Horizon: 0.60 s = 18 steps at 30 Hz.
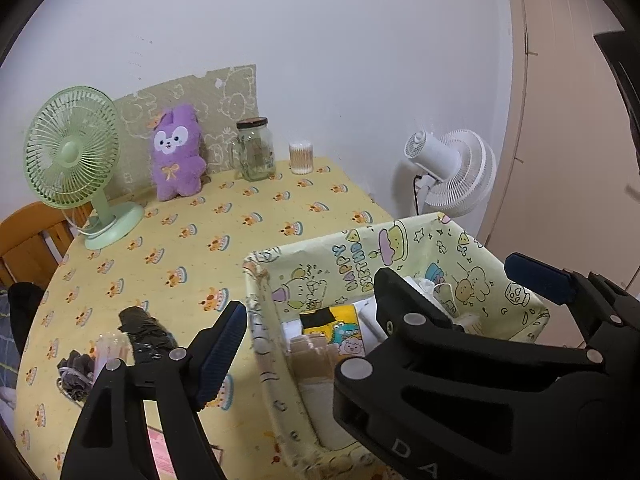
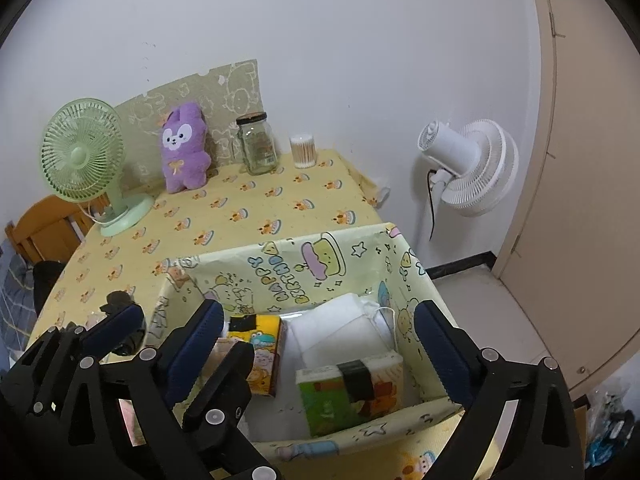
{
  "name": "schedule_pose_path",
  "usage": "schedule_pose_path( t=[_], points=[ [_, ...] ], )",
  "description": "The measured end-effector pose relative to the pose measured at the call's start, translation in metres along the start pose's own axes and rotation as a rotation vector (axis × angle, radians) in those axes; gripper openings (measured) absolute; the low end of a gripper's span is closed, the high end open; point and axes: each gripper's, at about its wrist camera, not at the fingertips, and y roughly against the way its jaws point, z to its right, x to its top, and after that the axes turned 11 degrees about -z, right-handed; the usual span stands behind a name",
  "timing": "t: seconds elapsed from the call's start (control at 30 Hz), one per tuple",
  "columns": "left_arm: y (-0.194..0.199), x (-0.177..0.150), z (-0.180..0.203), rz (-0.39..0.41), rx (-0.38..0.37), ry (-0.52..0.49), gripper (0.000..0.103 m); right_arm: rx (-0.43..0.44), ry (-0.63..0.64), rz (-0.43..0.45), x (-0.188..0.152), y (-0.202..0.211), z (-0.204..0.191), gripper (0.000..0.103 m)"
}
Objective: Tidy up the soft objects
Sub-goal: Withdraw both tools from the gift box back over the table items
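A basket (image 2: 280, 268) lined with yellow cartoon fabric stands at the table's near right corner. Inside lie a yellow tissue pack (image 2: 256, 332), a green and orange pack (image 2: 348, 392) with black tape, and folded white padding (image 2: 344, 328). My right gripper (image 2: 320, 308) hangs open over the basket, touching none of them. My left gripper (image 1: 376, 285) is open too and straddles the basket's left wall, with its left finger (image 1: 224, 344) outside over the tablecloth. The two grippers overlap. A purple plush rabbit (image 1: 176, 152) sits upright at the back of the table.
Along the back stand a green desk fan (image 1: 72, 152), a glass jar (image 1: 254, 150) and a tub of cotton swabs (image 1: 301, 157). A crumpled black item (image 1: 148, 332) and a small clear container (image 1: 112, 348) lie left of the basket. A white floor fan (image 1: 452, 172) stands beyond the table's right edge.
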Motion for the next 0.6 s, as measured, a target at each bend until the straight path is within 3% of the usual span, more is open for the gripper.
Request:
schedule_pose_path(
  t=[0.6],
  points=[
    [0.059,-0.003,-0.032,0.117,0.030,0.033,0.095,-0.019,0.030,0.113,0.002,0.059,-0.041,0.103]
  ],
)
